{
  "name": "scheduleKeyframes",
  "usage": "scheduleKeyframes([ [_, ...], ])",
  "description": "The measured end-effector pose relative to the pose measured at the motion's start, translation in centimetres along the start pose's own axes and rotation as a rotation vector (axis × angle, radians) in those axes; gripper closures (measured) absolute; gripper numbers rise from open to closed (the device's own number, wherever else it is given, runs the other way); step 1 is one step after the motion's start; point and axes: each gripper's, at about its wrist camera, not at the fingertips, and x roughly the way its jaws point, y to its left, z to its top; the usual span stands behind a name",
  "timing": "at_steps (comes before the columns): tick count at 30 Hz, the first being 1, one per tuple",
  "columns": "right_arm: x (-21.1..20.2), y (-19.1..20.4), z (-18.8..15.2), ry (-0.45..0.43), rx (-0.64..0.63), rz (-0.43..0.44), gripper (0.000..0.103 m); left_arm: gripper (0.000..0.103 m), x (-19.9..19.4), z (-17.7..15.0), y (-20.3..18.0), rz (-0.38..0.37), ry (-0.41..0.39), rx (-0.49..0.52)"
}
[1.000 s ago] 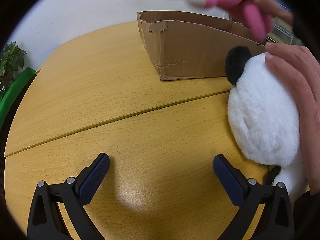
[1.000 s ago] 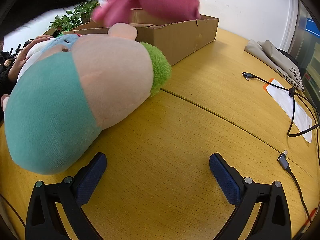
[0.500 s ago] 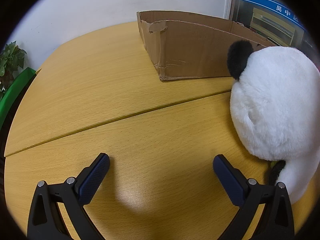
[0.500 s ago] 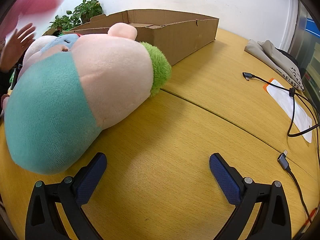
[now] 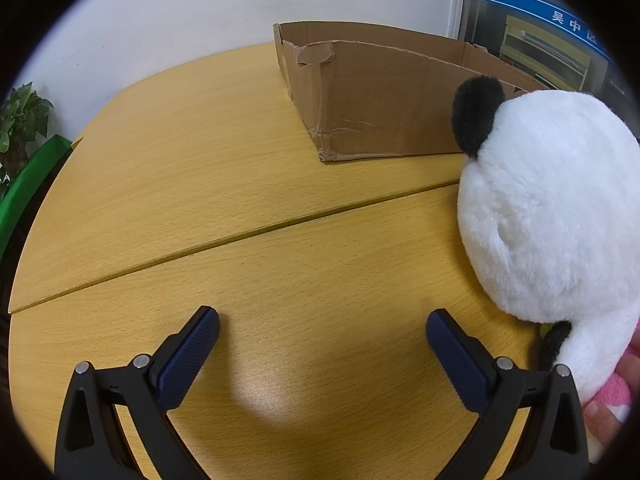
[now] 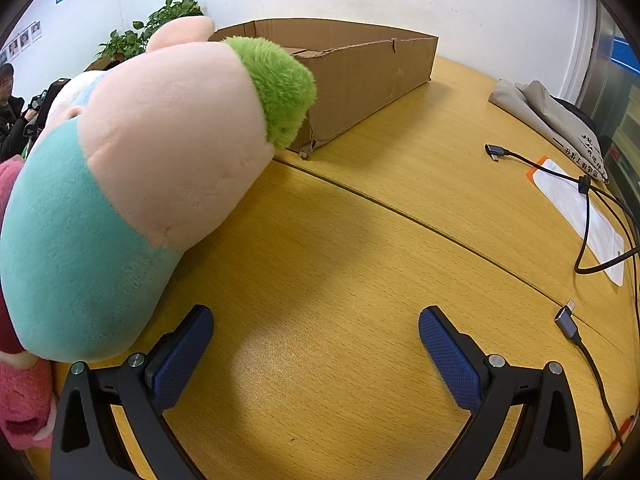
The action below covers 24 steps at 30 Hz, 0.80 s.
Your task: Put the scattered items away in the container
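Observation:
A shallow cardboard box (image 5: 384,92) stands on the far part of the yellow wooden table (image 5: 240,160); it also shows in the right wrist view (image 6: 360,76). A white panda plush with a black ear (image 5: 552,208) lies at the right of the left wrist view, beside the box. A large pink, teal and green plush (image 6: 132,184) lies at the left of the right wrist view. A pink plush (image 6: 20,396) sits at its lower left, and a hand holds it in the left wrist view (image 5: 616,392). My left gripper (image 5: 322,354) is open and empty. My right gripper (image 6: 316,350) is open and empty.
Cables with USB plugs (image 6: 584,208), a white sheet (image 6: 580,208) and a folded grey bag (image 6: 552,120) lie on the table's right side. Potted plants stand at the left (image 5: 20,120) and behind the box (image 6: 160,24). A person (image 6: 10,112) stands far left.
The hand and the pink plush left the box area; the pink plush now sits low beside the panda and the big plush. The big plush sits higher and closer. Both grippers stayed still.

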Motion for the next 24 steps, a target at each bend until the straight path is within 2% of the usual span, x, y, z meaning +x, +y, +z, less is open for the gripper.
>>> scheduleKeyframes([
  [20, 0.06, -0.07, -0.02, 0.000, -0.001, 0.000, 0.000, 0.000, 0.13, 0.07, 0.11, 0.000, 0.000, -0.001],
  [22, 0.07, -0.08, -0.02, 0.000, -0.001, 0.000, 0.000, 0.000, 0.21, 0.22, 0.20, 0.018, -0.001, -0.029],
  [24, 0.07, -0.08, -0.02, 0.000, -0.001, 0.000, 0.000, 0.000, 0.35, 0.44, 0.10, 0.066, -0.001, -0.092],
])
